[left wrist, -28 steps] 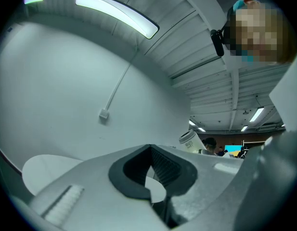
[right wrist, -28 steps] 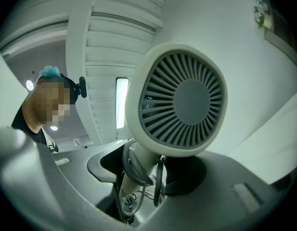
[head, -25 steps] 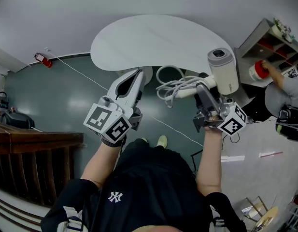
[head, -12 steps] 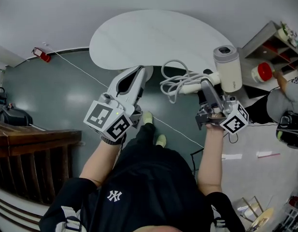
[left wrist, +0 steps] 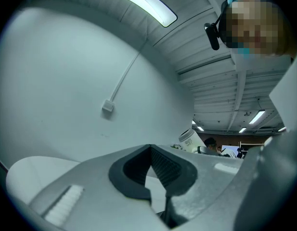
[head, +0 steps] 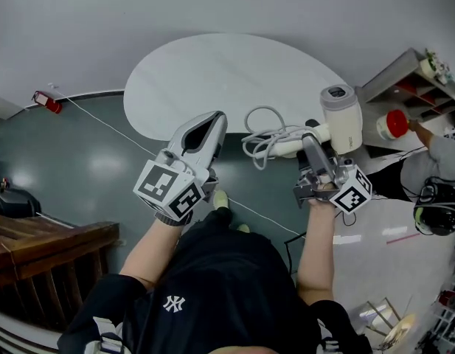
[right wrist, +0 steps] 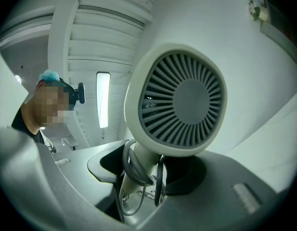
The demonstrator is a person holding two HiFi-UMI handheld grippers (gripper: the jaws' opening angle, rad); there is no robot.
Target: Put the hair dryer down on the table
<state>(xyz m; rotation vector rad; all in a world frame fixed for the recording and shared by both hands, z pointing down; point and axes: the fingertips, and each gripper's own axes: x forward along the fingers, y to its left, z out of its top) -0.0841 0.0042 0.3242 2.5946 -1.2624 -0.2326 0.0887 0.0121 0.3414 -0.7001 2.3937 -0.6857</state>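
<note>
A cream hair dryer (head: 342,126) hangs in the air just off the right end of the white oval table (head: 212,72). My right gripper (head: 310,143) is shut on its handle, with the grey cord (head: 265,135) looped out to the left of the jaws. In the right gripper view the dryer's rear grille (right wrist: 187,99) fills the middle, its handle and cord (right wrist: 141,170) pinched between the jaws of the right gripper (right wrist: 149,170). My left gripper (head: 211,125) is shut and empty, hovering at the table's near edge. In the left gripper view, the left gripper (left wrist: 157,191) has its pads closed together.
A shelf unit (head: 415,65) stands at the right, where a person's arm (head: 422,127) holds a red and white container (head: 393,124). A thin cable (head: 102,120) crosses the green floor. A wooden railing (head: 50,249) lies at the lower left.
The table has shifted nearer and lower in the head view as I step forward. The right gripper still holds the dryer, now a little to the left. The left gripper stays shut.
</note>
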